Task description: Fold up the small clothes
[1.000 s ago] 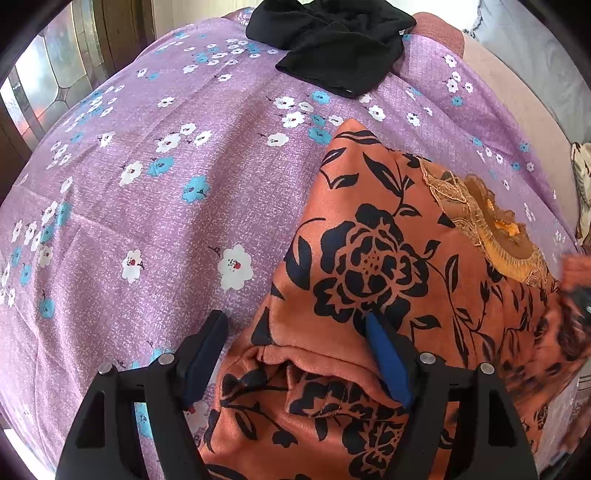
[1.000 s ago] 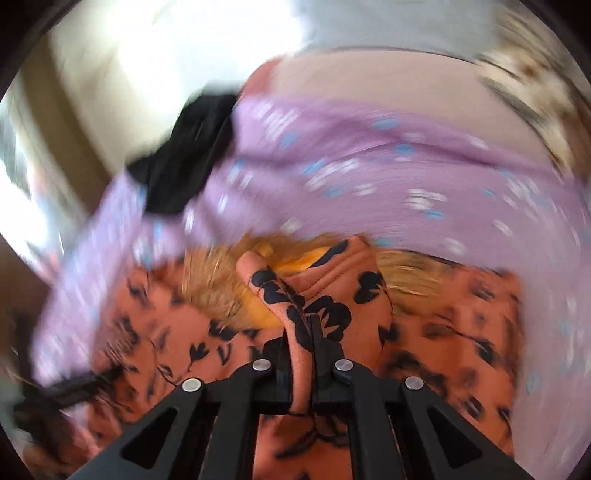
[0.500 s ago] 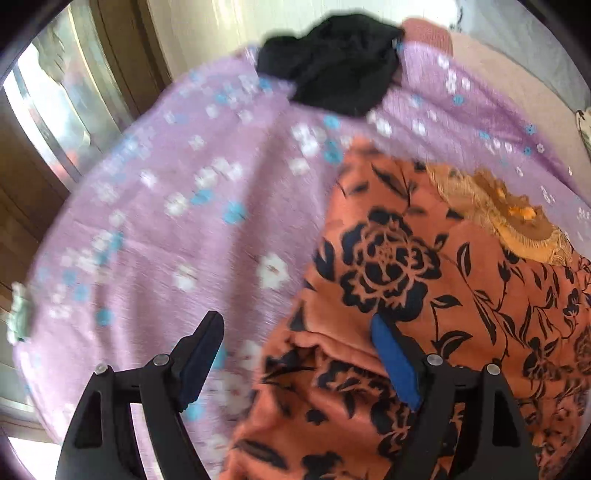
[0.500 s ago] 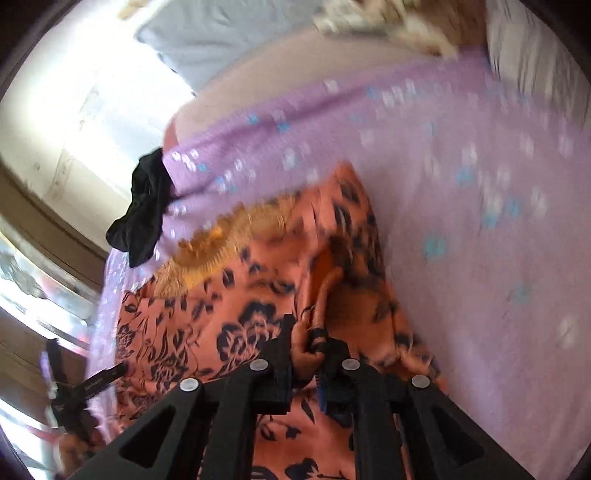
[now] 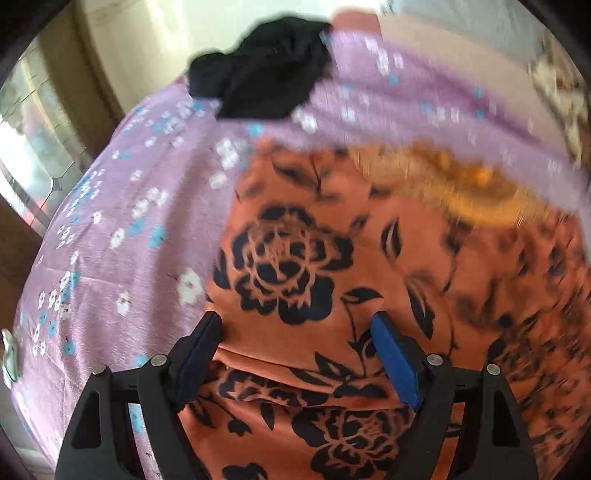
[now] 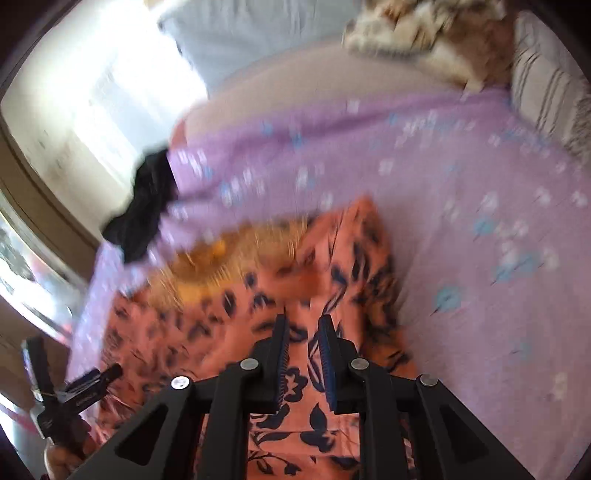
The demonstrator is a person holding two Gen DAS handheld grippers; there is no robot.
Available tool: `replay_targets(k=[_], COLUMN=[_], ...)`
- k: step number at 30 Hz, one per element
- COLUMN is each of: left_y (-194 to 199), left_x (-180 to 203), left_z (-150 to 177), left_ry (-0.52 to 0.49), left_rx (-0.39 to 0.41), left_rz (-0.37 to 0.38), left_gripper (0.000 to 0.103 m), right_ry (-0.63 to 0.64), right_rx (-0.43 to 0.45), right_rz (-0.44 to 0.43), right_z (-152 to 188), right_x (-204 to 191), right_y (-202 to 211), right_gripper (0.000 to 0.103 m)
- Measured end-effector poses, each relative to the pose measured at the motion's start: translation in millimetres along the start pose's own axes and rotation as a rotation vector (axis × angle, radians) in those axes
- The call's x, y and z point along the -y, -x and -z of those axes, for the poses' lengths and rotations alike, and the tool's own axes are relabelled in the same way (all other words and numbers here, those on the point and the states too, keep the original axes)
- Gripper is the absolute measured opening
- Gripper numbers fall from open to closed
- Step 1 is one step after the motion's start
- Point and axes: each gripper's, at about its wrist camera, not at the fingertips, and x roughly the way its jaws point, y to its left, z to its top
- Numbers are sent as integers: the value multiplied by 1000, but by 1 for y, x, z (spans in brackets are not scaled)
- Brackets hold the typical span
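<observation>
An orange garment (image 5: 295,258) with black flowers and a gold embroidered neckline (image 5: 443,181) lies spread on the purple floral sheet (image 5: 129,221). My left gripper (image 5: 295,321) stands wide open just above the garment's left part, one finger at its edge and a fold line between the fingers. In the right wrist view the garment (image 6: 240,332) lies flat under my right gripper (image 6: 303,321). Its jaws are opening, a narrow gap shows and no cloth is between them. The left gripper (image 6: 74,391) shows at the lower left there, held by a hand.
A black garment (image 5: 266,81) lies bunched at the sheet's far edge, also seen from the right (image 6: 147,206). A striped pillow (image 6: 546,96) and a patterned cloth (image 6: 424,33) lie at the far right. A window (image 5: 29,129) is on the left.
My right gripper has let go of the pinched fold of orange cloth, which now lies flat. My left gripper has shifted right, further over the garment's edge.
</observation>
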Motion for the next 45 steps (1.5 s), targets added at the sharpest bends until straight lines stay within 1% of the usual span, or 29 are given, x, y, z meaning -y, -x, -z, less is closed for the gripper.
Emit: replay_targets(k=[2,3,4,6,8,9,10,11,12,13,14,15,16,17,18,19,21,23,24,25,27,29,31,33,36,40,42,45], left_y=[3,4,8,21,36,38,35,27,14,0,6,15,21,27,37,50,71,95,107,116,129,141,151,160,171,171,169,169], left_x=[1,0,-2,-6,-6,-4,0,3,8,12,10,10,10,8,5,2,4,7,9,12,15,22,33,44,56,65,68,67], left_z=[-2,-4,-4,-5,-6,-6,-4,-2,3,9,16,20,22,24,31,40,59,79,90,99,112,120,128,137,152,166,171,176], left_ry=[-1,3,15,45,47,36,17,-2,-29,-53,-52,-56,-64,-55,-37,-20,-18,-18,-19,-19,-9,-7,-26,-60,-101,-128,-127,-92], left_rx=[16,10,12,61,139,160,163,144,94,37,105,129,107,106,120,138,158,191,203,201,190,182,181,191,201,163,143,117], left_rz=[1,8,31,87,104,102,88,74,63,61,60,51,51,60,70,84,124,145,154,171,191,195,190,165,137,100,69,52], left_gripper=[84,84,84,84,84,86,88,92,92,92,92,92,92,92,92,92,92,92,92,92,92,92,92,92,92,92,92,92], right_ry=[-27,-41,-43,-33,-21,-13,-6,-3,-7,-9,-4,11,15,7,-7,-8,11,28,34,39,67,86,101,99,85,74,74,70], right_rx=[-121,-127,-113,-100,-54,-54,-64,-85,-131,-187,-184,-148,-156,-150,-119,-95,-38,12,25,36,69,101,134,151,162,168,179,182], right_rz=[64,55,50,42,-7,-34,-51,-59,-58,-49,-43,-31,-30,-65,-115,-135,-151,-141,-138,-144,-157,-162,-172,-182,-185,-188,-178,-163], right_z=[4,5,4,3,4,6,8,12,18,24,30,32,32,34,36,37,43,54,61,66,78,93,107,117,131,139,142,143], right_x=[8,13,12,7,-1,-6,-10,-15,-17,-19,-20,-23,-25,-26,-24,-23,-23,-24,-24,-23,-23,-20,-14,-7,6,20,27,37], right_y=[-32,-37,-34,-24,-13,-11,-12,-17,-25,-35,-34,-25,-19,-8,7,20,44,65,74,82,104,123,144,158,173,182,187,189], right_gripper=[17,17,17,19,19,19,19,21,30,34,33,33,34,35,35,35,35,42,55,61,61,61,61,61,61,61,61,61])
